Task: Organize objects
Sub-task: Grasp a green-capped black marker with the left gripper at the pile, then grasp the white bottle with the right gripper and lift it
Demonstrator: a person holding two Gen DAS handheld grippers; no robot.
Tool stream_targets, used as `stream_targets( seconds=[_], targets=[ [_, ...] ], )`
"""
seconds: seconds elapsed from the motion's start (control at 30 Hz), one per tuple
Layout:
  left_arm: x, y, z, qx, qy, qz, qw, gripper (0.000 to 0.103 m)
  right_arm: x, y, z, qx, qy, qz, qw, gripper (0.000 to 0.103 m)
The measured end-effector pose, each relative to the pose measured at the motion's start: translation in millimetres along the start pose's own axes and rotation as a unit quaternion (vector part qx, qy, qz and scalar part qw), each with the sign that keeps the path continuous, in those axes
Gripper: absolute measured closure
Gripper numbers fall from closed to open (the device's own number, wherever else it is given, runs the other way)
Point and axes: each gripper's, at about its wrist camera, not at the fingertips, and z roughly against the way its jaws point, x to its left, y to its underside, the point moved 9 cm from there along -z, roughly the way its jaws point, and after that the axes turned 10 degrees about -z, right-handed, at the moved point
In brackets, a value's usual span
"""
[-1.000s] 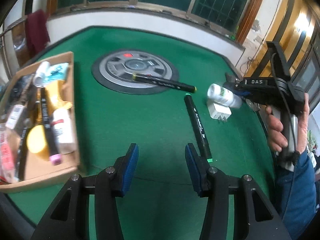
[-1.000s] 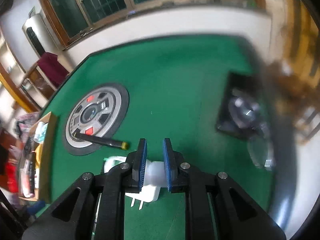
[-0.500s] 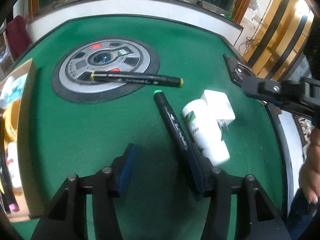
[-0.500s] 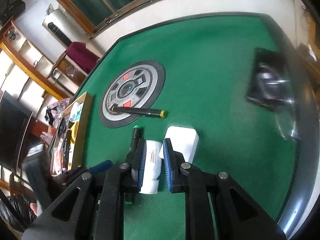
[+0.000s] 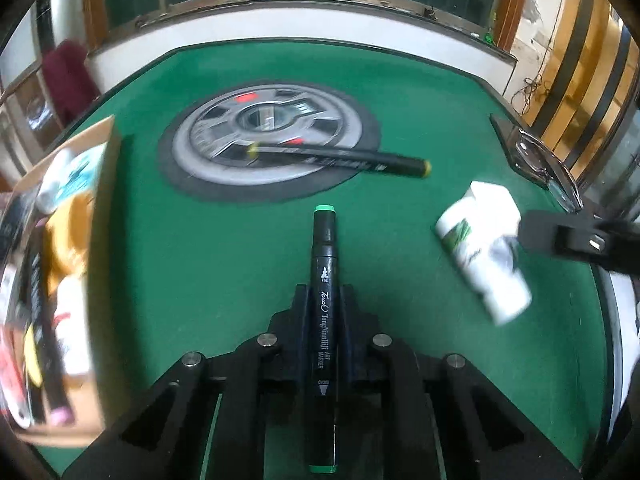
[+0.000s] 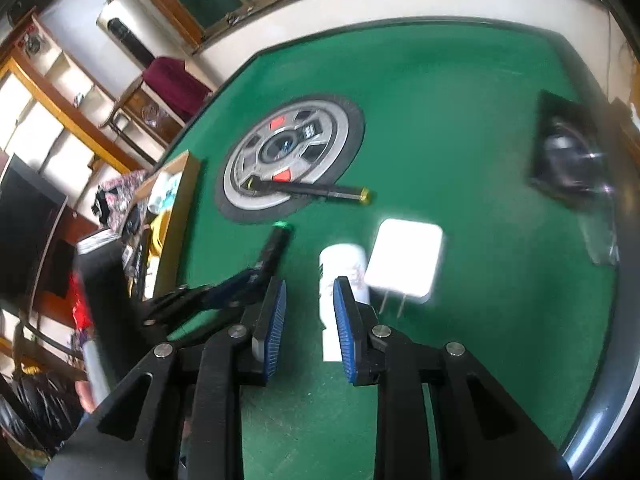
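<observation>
My left gripper point(image 5: 324, 296) is shut on a black marker with green caps point(image 5: 325, 264), which runs straight along its fingers above the green felt. From the right wrist view that marker point(image 6: 276, 246) juts out of the left gripper point(image 6: 240, 284). My right gripper point(image 6: 310, 316) has its jaws opening. The white bottle point(image 6: 344, 264) lies in the gap, close to the right pad, and neither pad presses on it. Blurred, the bottle point(image 5: 480, 256) also shows in the left wrist view beside the right gripper's finger point(image 5: 576, 236). A white plug charger point(image 6: 404, 264) lies right of the bottle.
A black marker with yellow caps point(image 5: 340, 158) lies across the edge of a round grey disc point(image 5: 272, 136) in the table's middle. A cardboard box point(image 5: 102, 200) crammed with several items stands at the left. A black holder point(image 6: 568, 160) sits at the table's right edge.
The left jaws closed on the green marker, which now lies straight between them. The right jaws parted from the white bottle they had gripped, and the right gripper shifted.
</observation>
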Motion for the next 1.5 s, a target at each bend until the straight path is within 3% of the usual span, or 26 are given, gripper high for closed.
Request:
stream_targets(
  seconds=[0.23,0.37,0.53,0.7,0.93,1.5],
  targets=[
    [-1,10,10,-0.022,-0.02,-0.019,0.9994,0.091,-5,6,-18,-0.007,0.064,0.019,0.998,0.073],
    [3,4,1,-0.029,-0.002,-0.008,0.9995,0.091,-10,10,-30,-0.004,0.103,0.034,0.994,0.073],
    [3,0,-7,-0.033,-0.015,-0.018,0.9992,0.091,-12,13,-47,0.006,0.131,0.048,0.99,0.071],
    [11,-9,7,-0.069,-0.012,-0.004,0.9975,0.091,2,12,-32,-0.019,0.102,0.043,0.994,0.072],
    [16,-23,43,-0.161,-0.073,-0.016,0.9842,0.091,22,12,-9,-0.06,0.066,0.046,0.995,0.072],
    [24,-23,61,-0.2,-0.107,-0.005,0.9739,0.091,40,14,-4,-0.072,0.047,0.043,0.995,0.072]
  ],
)
